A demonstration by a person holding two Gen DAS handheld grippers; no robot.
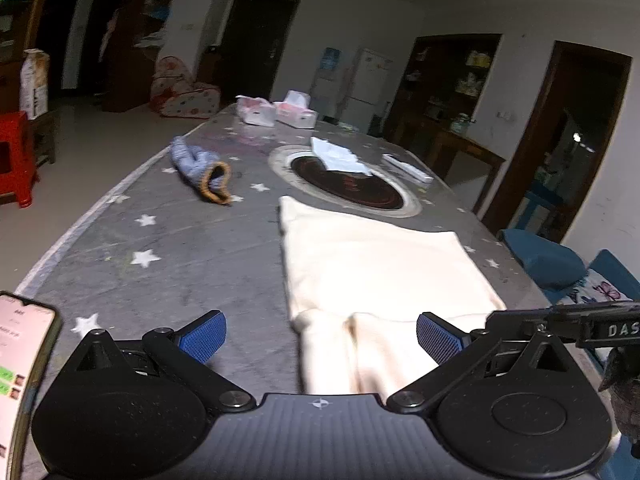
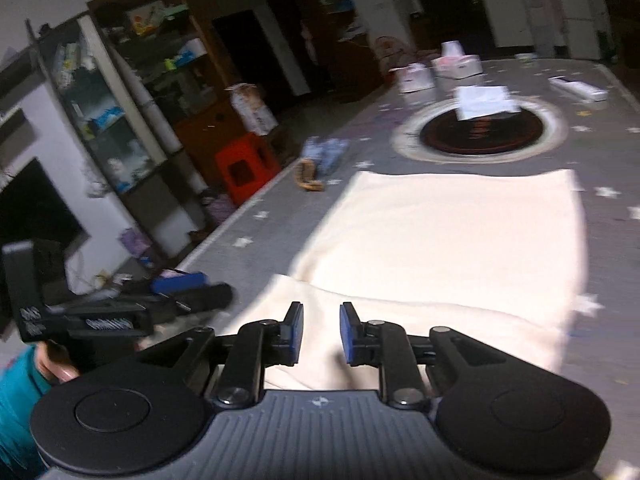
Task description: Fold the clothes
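On a grey, star-printed bench (image 1: 192, 248) in a dim living room, a cream garment (image 1: 380, 272) lies flat just in front of you, its far edge close to the round dark hotplate (image 1: 348, 184) set into the benchtop. Your left claw (image 1: 320, 336) hangs over the garment's near edge with its blue pads (image 1: 204, 338) spread wide and nothing between them; two rolled or folded cream ends sit between the fingers in this view. Your right claw (image 2: 320, 332) is over the same garment (image 2: 440, 240) at its near side, the jaws narrowed to a small gap with cream cloth visible behind it; whether the blue pads (image 2: 348, 334) touch or grip the fabric you cannot tell from this angle. In the right wrist view your left claw (image 2: 180, 292) shows at the lower left, just beside the cloth's edge, blurred by motion.

Farther along the bench, a crumpled blue knitted garment with a tan cuff (image 1: 202, 170) lies well apart from the cream one. A sheet of white paper (image 1: 338, 156) rests partly over the hotplate, a long white box (image 1: 408, 168) sits beside it, and two tissue packs (image 1: 276, 112) stand at the far end. A phone with a lit screen (image 1: 20, 364) fills the left wrist view's lower left corner. A red plastic stool (image 1: 16, 156) stands on the floor beside the bench.
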